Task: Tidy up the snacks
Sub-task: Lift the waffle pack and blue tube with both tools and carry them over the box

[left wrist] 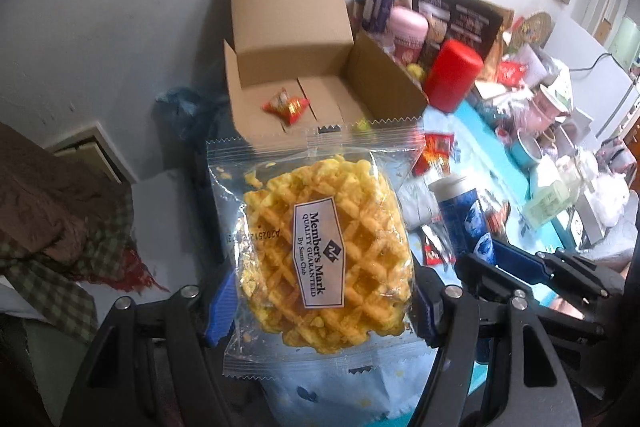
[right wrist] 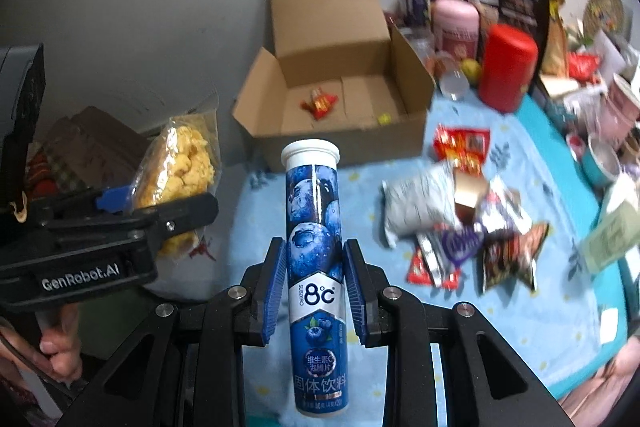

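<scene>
My left gripper (left wrist: 320,303) is shut on a clear-wrapped yellow waffle (left wrist: 328,267) and holds it in the air in front of an open cardboard box (left wrist: 384,83). One red snack packet (left wrist: 286,105) lies in the box. My right gripper (right wrist: 314,291) is shut on a blue blueberry tablet tube (right wrist: 314,267) with a white cap, held upright above the blue cloth. In the right wrist view the left gripper (right wrist: 132,211) with the waffle (right wrist: 180,163) is at left and the box (right wrist: 340,143) is ahead. The tube (left wrist: 464,219) also shows in the left wrist view.
A pile of loose snack packets (right wrist: 468,227) lies on the blue tablecloth (right wrist: 520,307) right of the tube. A red canister (right wrist: 506,67), a pink jar (right wrist: 456,23) and other clutter stand behind and right of the box. Bowls and tins (right wrist: 600,159) crowd the far right.
</scene>
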